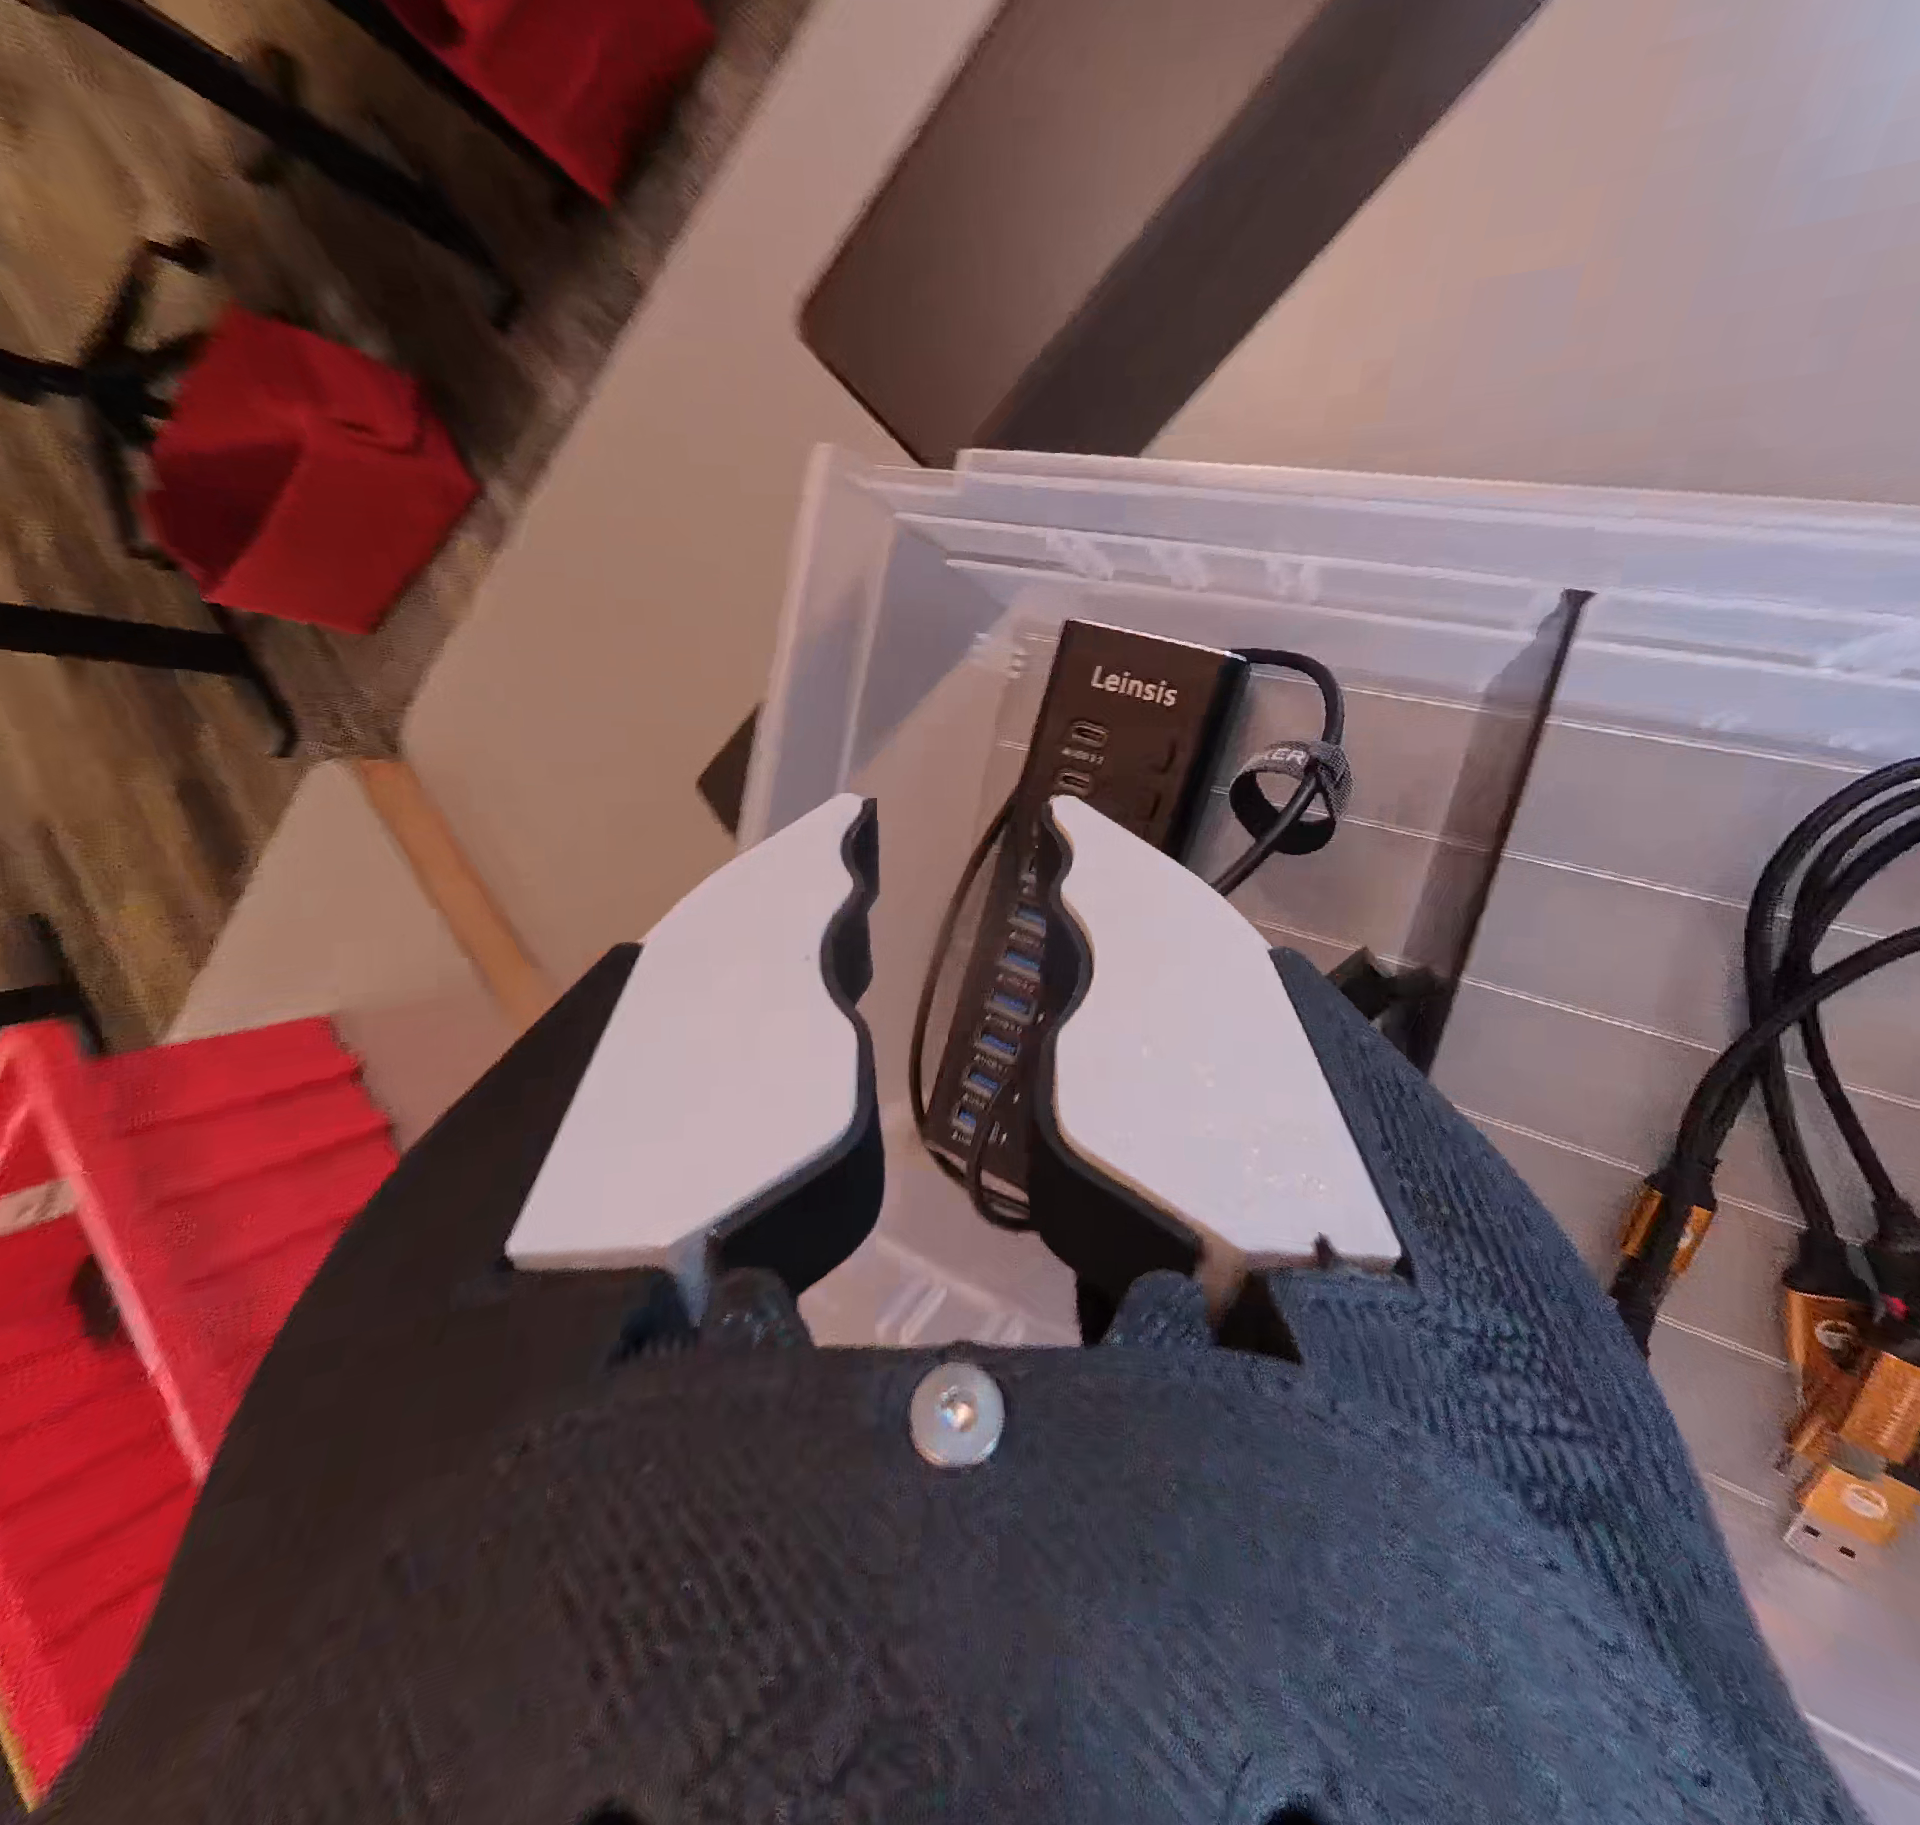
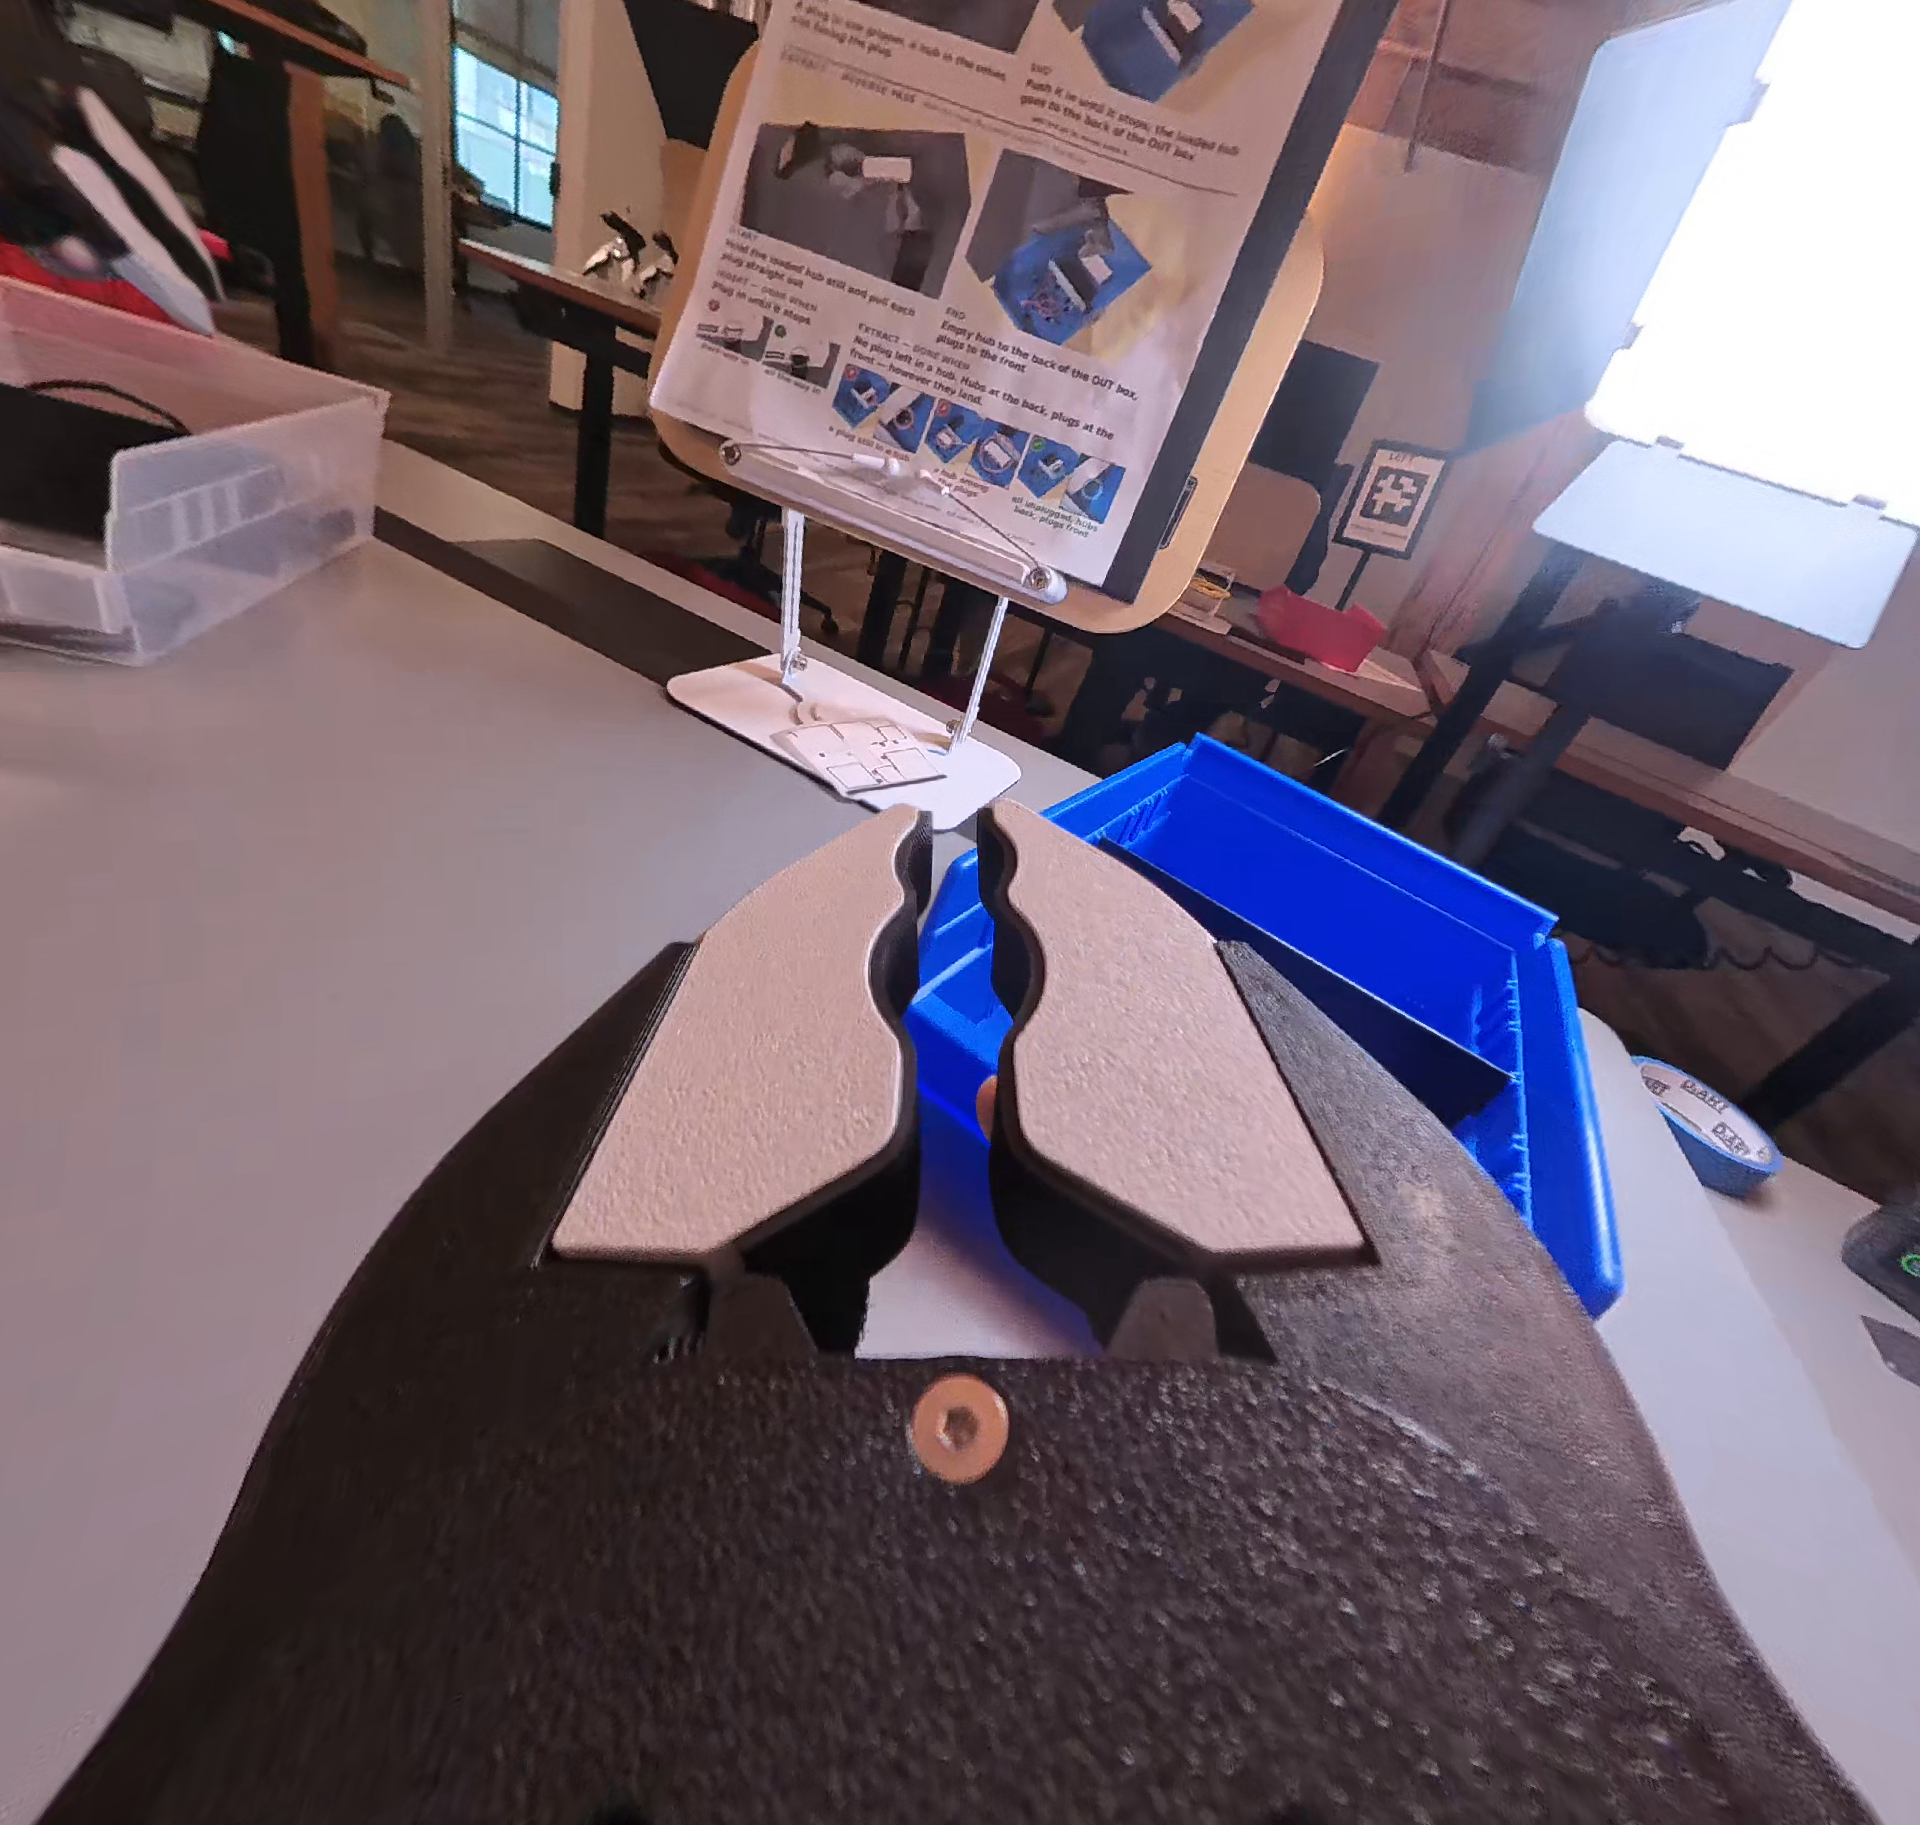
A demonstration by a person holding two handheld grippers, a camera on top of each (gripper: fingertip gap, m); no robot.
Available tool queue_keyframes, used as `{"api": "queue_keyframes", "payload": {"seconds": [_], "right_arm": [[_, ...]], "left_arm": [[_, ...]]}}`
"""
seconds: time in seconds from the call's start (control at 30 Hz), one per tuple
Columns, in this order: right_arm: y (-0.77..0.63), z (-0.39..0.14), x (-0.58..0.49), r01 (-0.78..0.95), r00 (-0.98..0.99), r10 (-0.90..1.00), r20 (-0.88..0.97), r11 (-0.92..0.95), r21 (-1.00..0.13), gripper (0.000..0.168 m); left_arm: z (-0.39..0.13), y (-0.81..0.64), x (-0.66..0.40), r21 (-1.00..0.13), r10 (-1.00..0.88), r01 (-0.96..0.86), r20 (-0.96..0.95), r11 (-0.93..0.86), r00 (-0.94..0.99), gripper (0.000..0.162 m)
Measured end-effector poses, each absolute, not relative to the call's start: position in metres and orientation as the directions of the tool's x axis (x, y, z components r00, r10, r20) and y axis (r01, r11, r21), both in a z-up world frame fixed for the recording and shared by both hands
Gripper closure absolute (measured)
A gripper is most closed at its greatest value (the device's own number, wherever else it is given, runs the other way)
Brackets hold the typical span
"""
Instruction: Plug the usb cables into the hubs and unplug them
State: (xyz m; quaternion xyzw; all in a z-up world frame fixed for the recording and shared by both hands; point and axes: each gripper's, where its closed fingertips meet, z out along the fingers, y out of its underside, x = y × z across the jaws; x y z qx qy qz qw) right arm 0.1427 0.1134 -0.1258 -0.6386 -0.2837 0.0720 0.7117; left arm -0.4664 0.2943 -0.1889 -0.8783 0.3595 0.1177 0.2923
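Note:
A black USB hub with a row of blue ports lies in a clear plastic bin, its thin black lead looped beside it. My left gripper is open and empty just above the hub, which shows through the gap between the jaws. Black braided USB cables with gold plugs lie in the same bin to the right, past a black divider. My right gripper holds nothing, its jaws a narrow gap apart, over the near corner of a blue bin. A small orange thing shows through that gap.
A stand with an instruction sheet is behind the blue bin. The clear bin sits far left in the right wrist view. A blue tape roll lies to the right. Red bins and a dark mat are beyond the table. About 65 centimeters separates my left fingertips from my right.

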Motion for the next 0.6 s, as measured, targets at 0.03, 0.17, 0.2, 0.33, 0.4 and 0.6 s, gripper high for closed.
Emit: {"api": "queue_keyframes", "payload": {"seconds": [0.03, 0.17, 0.2, 0.33, 0.4, 0.6], "right_arm": [[0.113, -0.128, 0.142, 0.271, 0.822, 0.469, 0.322, 0.176, -0.946, 0.159], [0.111, -0.13, 0.139, 0.287, 0.8, 0.495, 0.34, 0.183, -0.94, 0.159], [0.111, -0.131, 0.137, 0.289, 0.793, 0.504, 0.342, 0.184, -0.94, 0.159], [0.11, -0.136, 0.129, 0.263, 0.771, 0.55, 0.323, 0.186, -0.947, 0.158], [0.111, -0.141, 0.125, 0.255, 0.764, 0.565, 0.312, 0.179, -0.95, 0.158], [0.111, -0.146, 0.122, 0.254, 0.75, 0.585, 0.307, 0.173, -0.951, 0.158]], "left_arm": [[-0.203, 0.3, -0.465, -0.384, -0.595, -0.716, -0.399, -0.583, 0.698, 0.13], [-0.252, 0.304, -0.457, -0.222, -0.692, -0.735, -0.248, -0.64, 0.678, 0.116], [-0.261, 0.303, -0.456, -0.184, -0.707, -0.737, -0.211, -0.65, 0.675, 0.114], [-0.272, 0.304, -0.456, -0.111, -0.735, -0.75, -0.153, -0.652, 0.661, 0.107], [-0.273, 0.302, -0.454, -0.108, -0.744, -0.755, -0.129, -0.647, 0.656, 0.11], [-0.292, 0.285, -0.462, 0.017, -0.754, -0.755, -0.075, -0.656, 0.653, 0.092]]}}
